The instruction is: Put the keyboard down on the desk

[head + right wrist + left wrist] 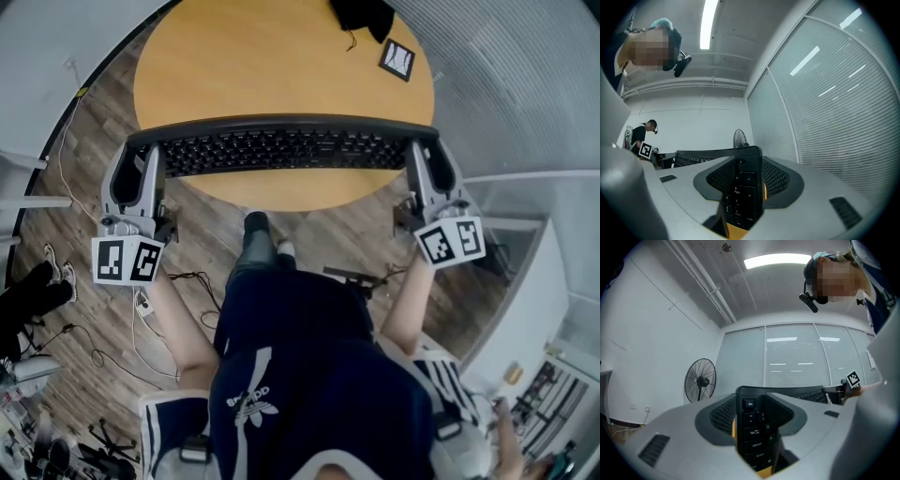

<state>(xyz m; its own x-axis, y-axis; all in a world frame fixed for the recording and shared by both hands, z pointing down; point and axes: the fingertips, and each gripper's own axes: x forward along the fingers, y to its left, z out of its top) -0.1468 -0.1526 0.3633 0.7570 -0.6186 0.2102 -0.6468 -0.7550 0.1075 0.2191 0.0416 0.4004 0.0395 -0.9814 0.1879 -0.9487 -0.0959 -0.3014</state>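
The left gripper (pixel 150 161) is clamped on the left end of the black keyboard (pixel 281 150). In the left gripper view the end with the Esc key stands on edge between the two dark ribbed pads (pixel 718 414), which press against it from both sides. The right gripper (pixel 424 159) grips the opposite end the same way, and its own view shows the number-pad keys squeezed between its jaws. The keyboard spans the gap from one gripper to the other, level in the head view, with its keys facing up. It lies over the near edge of the round wooden desk (pixel 272 66), which spreads out ahead of both grippers. None of the views shows whether the keyboard touches the desk top or hangs just above it. Ahead of the right gripper, well apart from it on the far side of the desk, lies a small marker card (pixel 397 59), and just beyond that a black object (pixel 361 14) whose nature I cannot make out. Behind each gripper sits its marker cube (pixel 127 260), with the person's forearms running back from them. A standing fan (pixel 700 380) stands by the wall beyond the left gripper's jaws.
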